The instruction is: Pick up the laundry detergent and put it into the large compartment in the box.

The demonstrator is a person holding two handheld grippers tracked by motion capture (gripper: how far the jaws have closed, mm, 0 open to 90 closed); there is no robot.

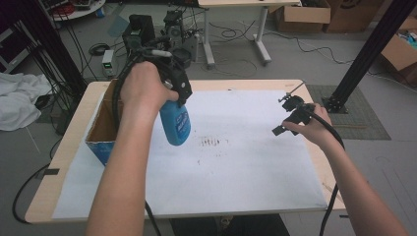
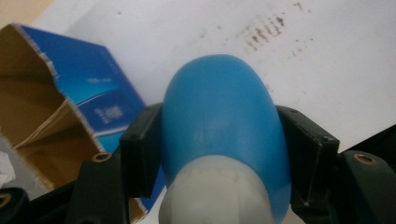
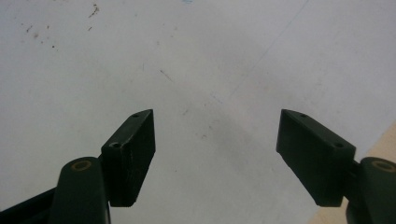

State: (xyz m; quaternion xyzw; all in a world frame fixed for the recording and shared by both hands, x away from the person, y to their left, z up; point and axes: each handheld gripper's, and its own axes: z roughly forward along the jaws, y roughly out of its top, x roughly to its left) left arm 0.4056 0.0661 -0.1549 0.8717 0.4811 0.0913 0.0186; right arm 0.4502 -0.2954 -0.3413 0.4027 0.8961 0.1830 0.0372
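A blue bottle [image 1: 175, 124] with a white label hangs above the white sheet [image 1: 236, 162], held near its top by my left gripper [image 1: 178, 96]. In the left gripper view the two black jaws press on both sides of the blue bottle [image 2: 224, 121], just above its white neck, with the gripper [image 2: 219, 140] shut on it. An open cardboard box [image 1: 102, 129] with blue sides stands just left of the bottle. My right gripper [image 1: 287, 118] hovers over the sheet's right side. Its jaws stand wide apart over bare white paper, the gripper [image 3: 215, 140] holding nothing.
Dark smudges [image 1: 211, 142] mark the middle of the sheet. The open box [image 2: 56, 116] sits close beside the held bottle. The wooden table edge [image 1: 314, 103] runs just right of my right gripper. Cables, equipment and cardboard boxes lie on the floor beyond the table.
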